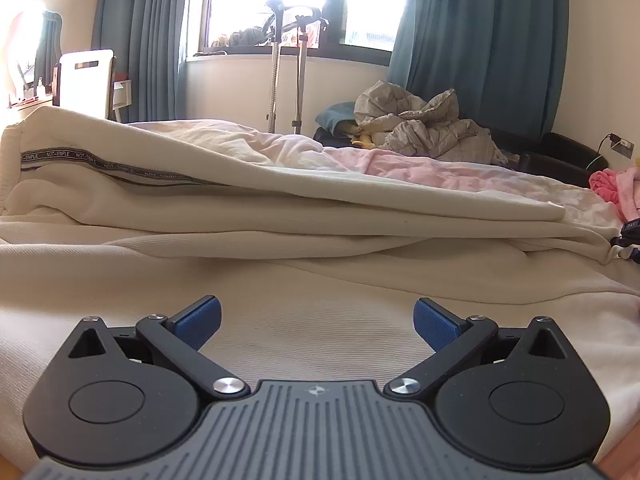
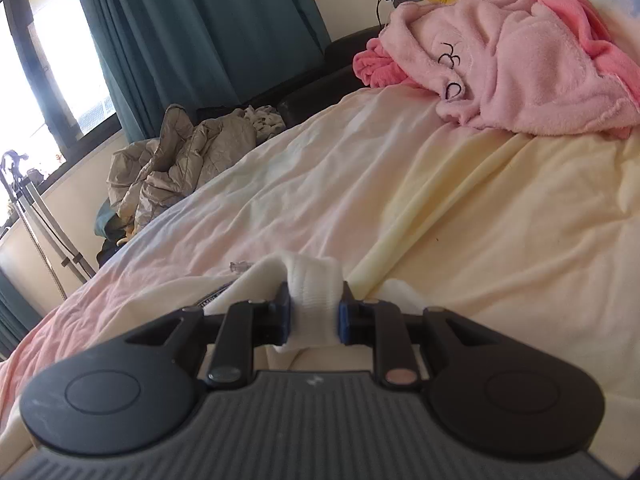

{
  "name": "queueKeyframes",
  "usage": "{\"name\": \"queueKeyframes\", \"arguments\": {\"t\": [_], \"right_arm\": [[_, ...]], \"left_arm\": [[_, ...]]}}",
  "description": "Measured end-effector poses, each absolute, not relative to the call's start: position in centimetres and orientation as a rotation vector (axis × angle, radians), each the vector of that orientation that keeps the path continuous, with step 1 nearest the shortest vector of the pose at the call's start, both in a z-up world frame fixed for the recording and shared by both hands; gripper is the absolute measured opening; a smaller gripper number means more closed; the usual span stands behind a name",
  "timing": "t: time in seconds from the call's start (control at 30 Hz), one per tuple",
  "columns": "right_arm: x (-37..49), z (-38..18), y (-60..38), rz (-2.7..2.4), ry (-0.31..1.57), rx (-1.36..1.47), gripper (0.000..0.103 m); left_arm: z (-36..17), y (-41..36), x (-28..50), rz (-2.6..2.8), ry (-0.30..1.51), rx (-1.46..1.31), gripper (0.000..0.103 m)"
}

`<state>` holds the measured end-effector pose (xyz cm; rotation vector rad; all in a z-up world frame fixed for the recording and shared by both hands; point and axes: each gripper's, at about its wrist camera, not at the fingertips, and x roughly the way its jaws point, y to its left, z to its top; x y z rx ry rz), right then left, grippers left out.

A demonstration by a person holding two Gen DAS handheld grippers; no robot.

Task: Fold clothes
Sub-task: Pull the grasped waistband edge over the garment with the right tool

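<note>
My right tongs [image 2: 314, 312] pinch cream garment [image 2: 312, 280] hem at 12 o'clock to fold it; left tongs [image 1: 318, 322] wide, empty, over cloth.

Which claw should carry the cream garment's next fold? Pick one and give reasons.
Right. The right claw is already shut on a bunched edge of the cream garment, so it can probably pull that edge across. The left claw is open, holding nothing, low over the cloth.
</note>
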<state>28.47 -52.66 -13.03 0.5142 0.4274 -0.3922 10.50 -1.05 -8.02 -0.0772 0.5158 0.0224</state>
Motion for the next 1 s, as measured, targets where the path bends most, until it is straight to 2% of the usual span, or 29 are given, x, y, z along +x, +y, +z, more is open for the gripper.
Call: {"name": "queueKeyframes", "arguments": {"t": [0.2,0.5,0.67,0.73,0.83,0.93,1.0], "right_arm": [[28.0,-13.0,-53.2,-0.366,0.403,0.574,0.024],[26.8,-9.4,-52.9,-0.388,0.261,0.536,0.023],[27.9,-13.3,-54.1,-0.433,0.435,0.573,0.023],[28.0,-13.6,-53.8,-0.432,0.447,0.552,0.024],[28.2,-12.9,-53.0,-0.421,0.464,0.538,0.033],[27.5,-12.3,-51.9,-0.421,0.467,0.534,0.055],[26.6,-12.0,-50.8,-0.445,0.477,0.507,0.06]], "left_arm": [[-7.9,-1.4,10.3,-0.001,0.504,-0.065,0.103],[-7.9,-0.6,10.1,-0.01,0.505,-0.106,0.103],[-8.3,-0.5,10.7,-0.008,0.532,-0.118,0.103],[-8.3,-0.7,10.8,-0.009,0.535,-0.113,0.103],[-8.4,-1.1,10.8,-0.01,0.532,-0.093,0.103],[-8.3,-1.2,10.7,-0.004,0.529,-0.08,0.103],[-7.9,-1.2,10.2,-0.01,0.512,-0.093,0.103]]}}
